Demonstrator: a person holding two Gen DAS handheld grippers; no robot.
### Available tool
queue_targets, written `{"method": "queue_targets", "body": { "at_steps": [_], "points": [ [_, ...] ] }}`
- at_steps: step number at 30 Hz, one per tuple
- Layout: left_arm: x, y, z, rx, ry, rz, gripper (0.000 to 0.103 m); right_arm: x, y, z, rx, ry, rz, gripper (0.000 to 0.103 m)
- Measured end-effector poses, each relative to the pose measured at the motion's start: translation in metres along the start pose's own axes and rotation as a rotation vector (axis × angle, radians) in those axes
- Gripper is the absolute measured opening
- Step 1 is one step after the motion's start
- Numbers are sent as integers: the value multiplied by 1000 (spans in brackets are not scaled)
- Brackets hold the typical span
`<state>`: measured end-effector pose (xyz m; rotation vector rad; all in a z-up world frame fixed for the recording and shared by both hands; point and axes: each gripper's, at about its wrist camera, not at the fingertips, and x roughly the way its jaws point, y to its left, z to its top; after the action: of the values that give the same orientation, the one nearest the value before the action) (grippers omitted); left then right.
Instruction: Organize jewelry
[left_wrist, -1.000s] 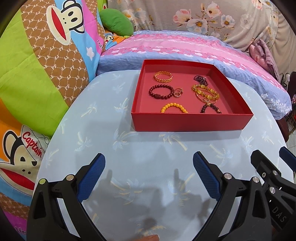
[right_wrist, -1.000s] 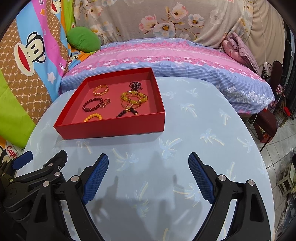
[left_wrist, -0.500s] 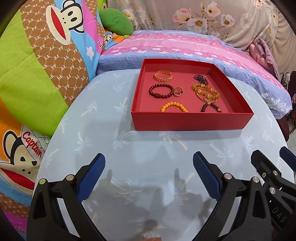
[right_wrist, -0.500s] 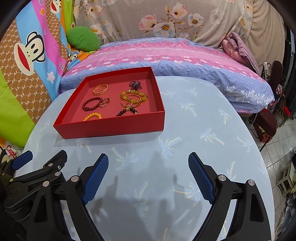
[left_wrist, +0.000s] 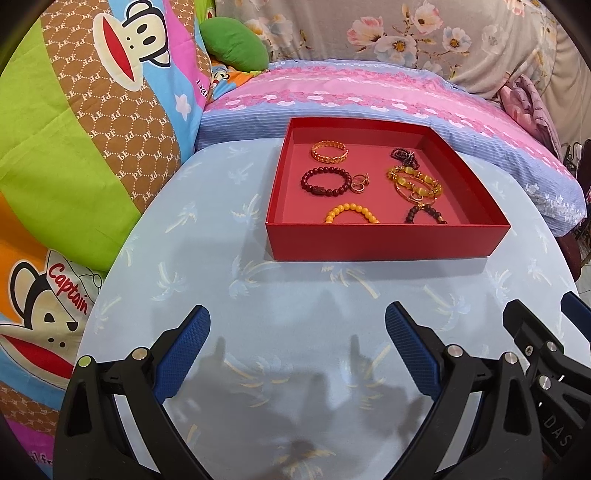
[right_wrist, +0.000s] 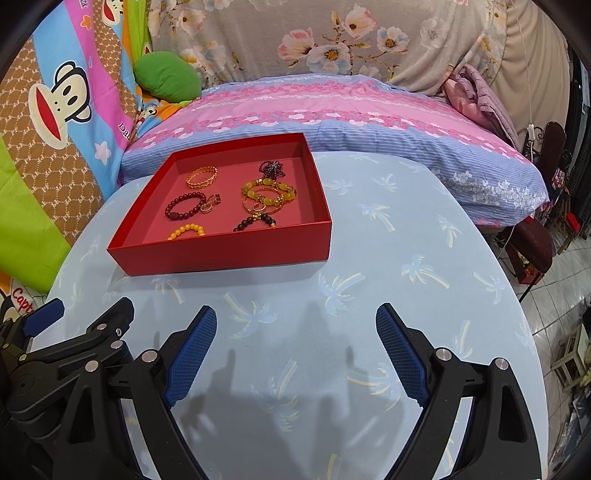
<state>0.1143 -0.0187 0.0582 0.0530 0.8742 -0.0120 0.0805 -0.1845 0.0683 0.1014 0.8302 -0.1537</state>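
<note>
A red open box (left_wrist: 380, 242) (right_wrist: 229, 253) stands on the round light-blue table. In it lie a gold chain bracelet (left_wrist: 329, 150), a dark red bead bracelet (left_wrist: 325, 181), gold rings (left_wrist: 360, 182), an orange bead bracelet (left_wrist: 351, 213), a yellow-green bead bracelet (left_wrist: 415, 182), a dark bead bracelet (left_wrist: 424, 214) and a dark purple piece (left_wrist: 404, 155). My left gripper (left_wrist: 297, 349) is open and empty, short of the box. My right gripper (right_wrist: 295, 345) is open and empty, near the box's front right.
The table (right_wrist: 388, 240) is edged by a cartoon-monkey quilt (left_wrist: 74, 147) on the left and a pink and blue pillow (right_wrist: 332, 114) behind. A green cushion (left_wrist: 236, 44) lies at the back left. The right gripper's body (left_wrist: 546, 369) shows at the left view's right edge.
Both views have shifted very slightly; the box sits a touch lower and closer. Both grippers stay open and empty.
</note>
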Motion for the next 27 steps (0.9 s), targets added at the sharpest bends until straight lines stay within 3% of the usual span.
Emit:
{"method": "queue_targets", "body": {
  "at_steps": [27],
  "points": [
    [-1, -3, 0, 6, 2, 2, 91, 1, -2, -3, 1, 1, 2, 84]
  ]
}}
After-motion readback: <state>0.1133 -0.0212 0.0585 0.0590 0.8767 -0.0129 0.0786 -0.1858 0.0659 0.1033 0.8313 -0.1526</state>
